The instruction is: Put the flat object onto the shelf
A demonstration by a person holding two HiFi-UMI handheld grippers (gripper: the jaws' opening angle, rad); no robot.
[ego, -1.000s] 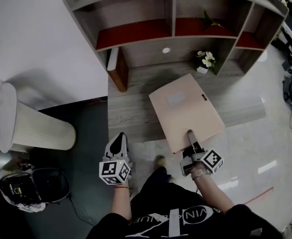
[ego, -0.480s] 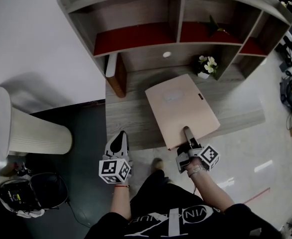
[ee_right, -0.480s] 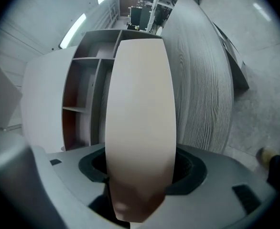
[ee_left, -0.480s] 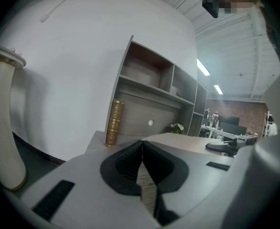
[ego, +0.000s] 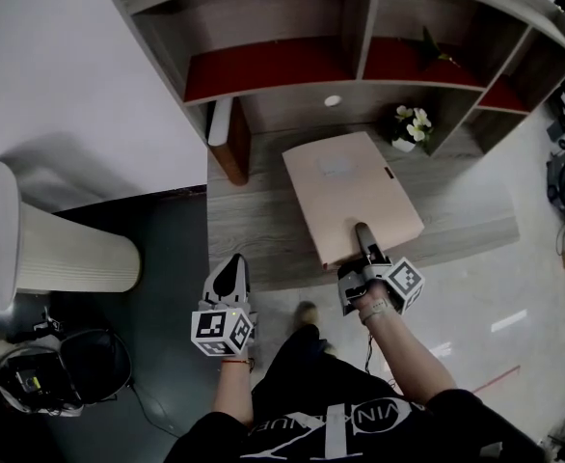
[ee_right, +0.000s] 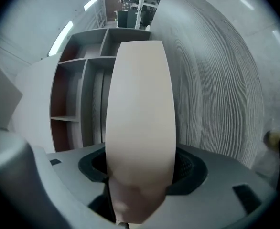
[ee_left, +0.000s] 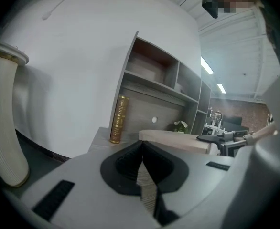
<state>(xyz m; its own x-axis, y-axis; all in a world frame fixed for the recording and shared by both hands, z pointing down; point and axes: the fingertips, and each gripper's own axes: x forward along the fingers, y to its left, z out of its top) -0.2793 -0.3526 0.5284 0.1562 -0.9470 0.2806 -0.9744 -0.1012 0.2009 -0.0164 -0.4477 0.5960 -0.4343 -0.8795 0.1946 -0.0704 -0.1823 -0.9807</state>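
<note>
Since the earlier frame the flat object (ego: 352,193) has travelled inward over the lower board (ego: 249,228) of the shelf (ego: 263,41). Its near corner, previously hanging out over the floor (ego: 514,287), now sits about level with the board's front edge, and the right gripper (ego: 363,233) has come along with it. That gripper is clenched on the middle of the object's near edge. In the right gripper view (ee_right: 140,168) both pads press on the pale pink panel (ee_right: 140,99), which runs away from the camera toward the open compartments. The panel lies roughly level above the board; whether it rests on the wood or is held just clear cannot be told. Its far edge is near a small flower pot (ego: 410,125) at the back right and well apart from a book (ego: 227,135) standing upright at the back left. The left gripper (ego: 229,266) is held at the board's front left corner, apart from the object, its jaws pressed together on nothing, as the left gripper view (ee_left: 142,146) confirms. A white ribbed column (ego: 61,249) stands on the floor to the left of the unit.
</note>
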